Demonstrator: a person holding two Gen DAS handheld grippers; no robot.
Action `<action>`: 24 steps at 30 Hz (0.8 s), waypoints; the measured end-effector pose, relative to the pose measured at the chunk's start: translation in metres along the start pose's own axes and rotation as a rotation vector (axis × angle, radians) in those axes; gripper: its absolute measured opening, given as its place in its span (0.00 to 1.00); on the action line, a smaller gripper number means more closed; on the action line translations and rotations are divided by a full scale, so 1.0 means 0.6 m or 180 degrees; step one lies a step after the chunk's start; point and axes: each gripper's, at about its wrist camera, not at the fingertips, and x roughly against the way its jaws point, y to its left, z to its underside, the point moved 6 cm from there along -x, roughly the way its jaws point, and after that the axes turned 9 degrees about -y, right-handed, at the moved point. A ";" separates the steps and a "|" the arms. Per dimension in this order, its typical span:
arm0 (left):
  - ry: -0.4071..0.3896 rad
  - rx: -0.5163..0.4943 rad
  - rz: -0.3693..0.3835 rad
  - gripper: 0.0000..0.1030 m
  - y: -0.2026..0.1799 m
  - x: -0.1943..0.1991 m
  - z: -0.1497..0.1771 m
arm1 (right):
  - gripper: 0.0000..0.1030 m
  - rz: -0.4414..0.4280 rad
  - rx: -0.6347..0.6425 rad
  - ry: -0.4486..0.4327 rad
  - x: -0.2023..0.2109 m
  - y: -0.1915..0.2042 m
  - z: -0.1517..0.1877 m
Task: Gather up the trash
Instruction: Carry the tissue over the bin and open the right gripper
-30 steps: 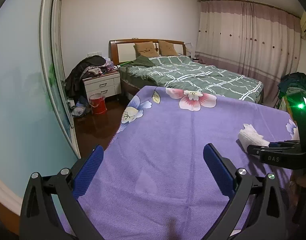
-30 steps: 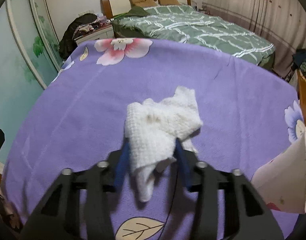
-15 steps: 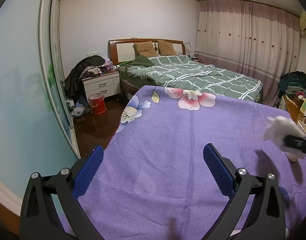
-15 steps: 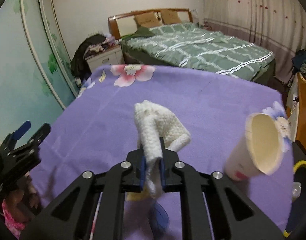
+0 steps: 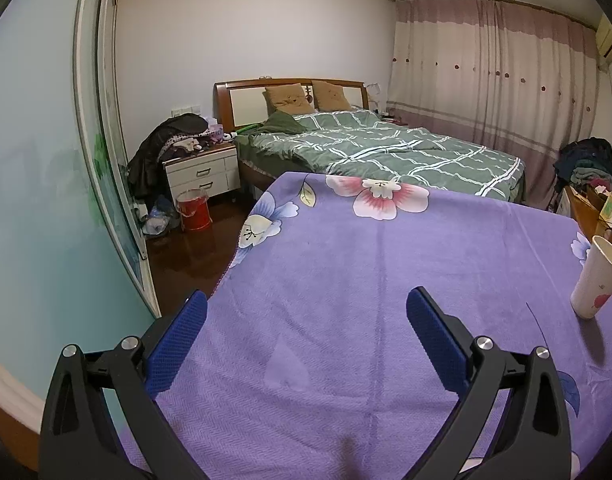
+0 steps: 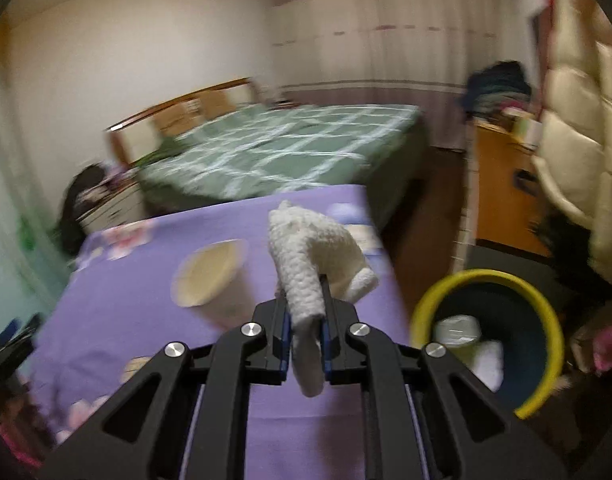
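Note:
My right gripper (image 6: 304,312) is shut on a crumpled white tissue (image 6: 306,252) and holds it in the air above the right edge of the purple cloth table (image 6: 146,312). A yellow-rimmed dark bin (image 6: 489,332) stands on the floor to the lower right, with white trash inside. A paper cup (image 6: 214,280) stands on the table left of the tissue; it also shows in the left wrist view (image 5: 597,276) at the far right. My left gripper (image 5: 306,320) is open and empty above the near part of the table (image 5: 345,280).
A green-quilted bed (image 5: 385,148) lies beyond the table. A nightstand (image 5: 202,176) with clothes and a red bucket (image 5: 194,212) stand at the left. A wooden cabinet (image 6: 501,184) and a cream quilted coat (image 6: 577,128) are on the right.
My right gripper lifted the tissue off the table and swung right, towards the bin; it has left the left wrist view. The left gripper has not moved.

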 end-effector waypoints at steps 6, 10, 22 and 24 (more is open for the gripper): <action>0.0012 -0.0009 -0.0004 0.95 -0.001 0.003 0.002 | 0.11 0.0762 -0.0258 0.0028 -0.029 -0.140 0.023; 0.0024 -0.0022 -0.0002 0.95 -0.001 0.002 0.001 | 0.13 0.1159 -0.0416 0.0120 -0.042 -0.217 0.048; 0.0051 -0.0127 0.0057 0.95 -0.004 0.002 -0.001 | 0.21 0.1563 -0.0611 0.0163 -0.059 -0.272 0.070; 0.0082 -0.0148 0.0091 0.95 -0.009 0.002 0.000 | 0.34 0.1625 -0.0610 0.0133 -0.054 -0.274 0.066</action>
